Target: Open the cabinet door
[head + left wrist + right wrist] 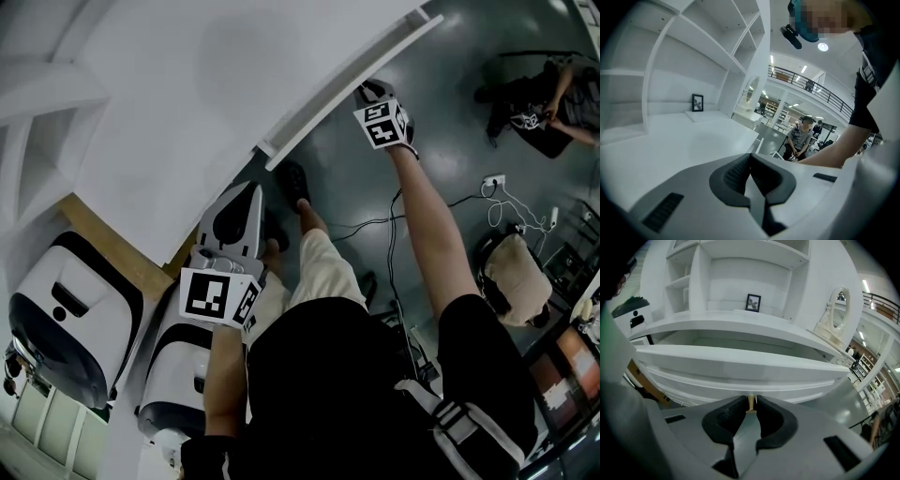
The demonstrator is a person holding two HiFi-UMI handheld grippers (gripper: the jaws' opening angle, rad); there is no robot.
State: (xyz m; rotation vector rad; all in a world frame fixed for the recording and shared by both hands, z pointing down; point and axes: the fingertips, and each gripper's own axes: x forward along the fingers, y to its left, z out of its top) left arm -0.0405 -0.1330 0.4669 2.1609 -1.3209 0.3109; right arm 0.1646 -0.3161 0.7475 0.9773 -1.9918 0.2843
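The white cabinet door [740,367] stands pulled away from the cabinet front, and a gap behind it shows the dark inside. In the head view the door [347,84] is seen edge-on as a long white strip slanting off the white counter [150,103]. A small brass knob [751,402] sits on the door, and my right gripper [751,404] is shut on it. The head view shows my right gripper [368,92] at the door's edge on an outstretched arm. My left gripper [750,155] is shut on nothing and hangs above the counter; in the head view my left gripper [249,193] hovers low by the person's leg.
Open shelves above the counter hold a small picture frame [753,302], and an oval mirror [836,310] stands at the right. Two white-and-black machines [66,319] sit under the counter at lower left. Cables [506,202], a bag [517,277] and a seated person [544,98] occupy the floor to the right.
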